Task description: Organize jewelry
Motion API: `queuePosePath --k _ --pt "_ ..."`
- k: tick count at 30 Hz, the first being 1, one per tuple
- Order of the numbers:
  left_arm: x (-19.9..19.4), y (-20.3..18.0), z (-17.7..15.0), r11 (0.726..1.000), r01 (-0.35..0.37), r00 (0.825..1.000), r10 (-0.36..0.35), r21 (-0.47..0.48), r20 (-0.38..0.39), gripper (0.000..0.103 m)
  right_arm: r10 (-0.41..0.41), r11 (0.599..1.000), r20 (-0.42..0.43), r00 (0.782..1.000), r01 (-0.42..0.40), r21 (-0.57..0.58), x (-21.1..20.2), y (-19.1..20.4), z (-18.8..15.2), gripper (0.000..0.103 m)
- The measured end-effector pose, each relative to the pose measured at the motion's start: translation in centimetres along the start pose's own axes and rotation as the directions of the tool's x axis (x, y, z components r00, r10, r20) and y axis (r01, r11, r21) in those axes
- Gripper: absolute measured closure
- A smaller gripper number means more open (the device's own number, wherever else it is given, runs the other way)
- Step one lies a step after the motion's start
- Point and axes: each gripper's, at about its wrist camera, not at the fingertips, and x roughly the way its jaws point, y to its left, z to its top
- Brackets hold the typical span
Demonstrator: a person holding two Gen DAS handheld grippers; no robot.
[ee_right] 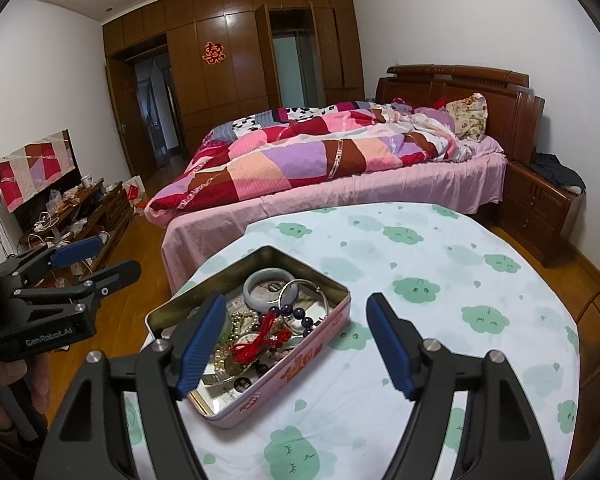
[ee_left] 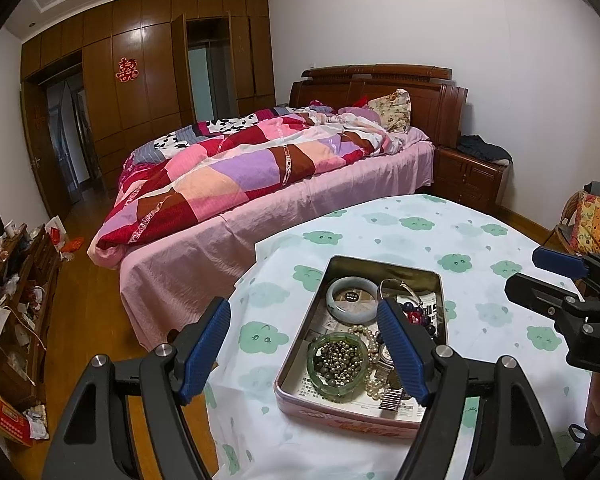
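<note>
On the table (ee_right: 440, 320), near its left edge, my tin (ee_right: 300, 364); both grippers (ee_left: 304, 344) (ee_right: 296, 340) spread, empty; one reads "GenRobot.AI".

Right claw (ee_right: 300, 344) spread wide, blue pads apart, nothing between them, hovering over the table (ee_right: 440, 264) draped in cloud-print cloth. Open pink tin (ee_right: 292, 364) below the left pad, holding a pale jade bangle (ee_right: 269, 285), silver bangle (ee_right: 300, 290), dark bead bracelet (ee_right: 296, 314), red tassel cord (ee_right: 262, 340), pearl strand (ee_right: 242, 318). Left claw (ee_right: 100, 260) at far left, also parted, off the table edge. Bed (ee_right: 340, 184) with patchwork quilt behind.
</note>
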Motion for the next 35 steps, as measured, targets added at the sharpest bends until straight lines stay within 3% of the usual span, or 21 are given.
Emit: queuePosePath --k 17,21,27,35 --pt "0.8 0.2 -0.2 0.999 -0.015 1.000 0.015 -0.035 -0.008 0.027 0.004 1.000 -0.003 1.000 -0.004 -0.001 0.1 0.1 -0.3 0.022" --pt "1.0 0.3 -0.2 0.999 -0.012 1.000 0.012 -0.046 -0.008 0.014 0.003 1.000 -0.004 1.000 -0.003 -0.002 0.1 0.2 -0.3 0.021" --pt "1.3 0.0 -0.1 0.998 -0.061 0.998 0.060 -0.034 -0.011 0.009 0.004 1.000 -0.007 1.000 -0.004 -0.002 0.2 0.2 -0.5 0.021" --pt "1.6 0.1 -0.1 0.998 -0.056 0.998 0.056 -0.025 -0.009 0.009 0.003 1.000 -0.011 1.000 -0.003 -0.003 0.5 -0.1 -0.8 0.019"
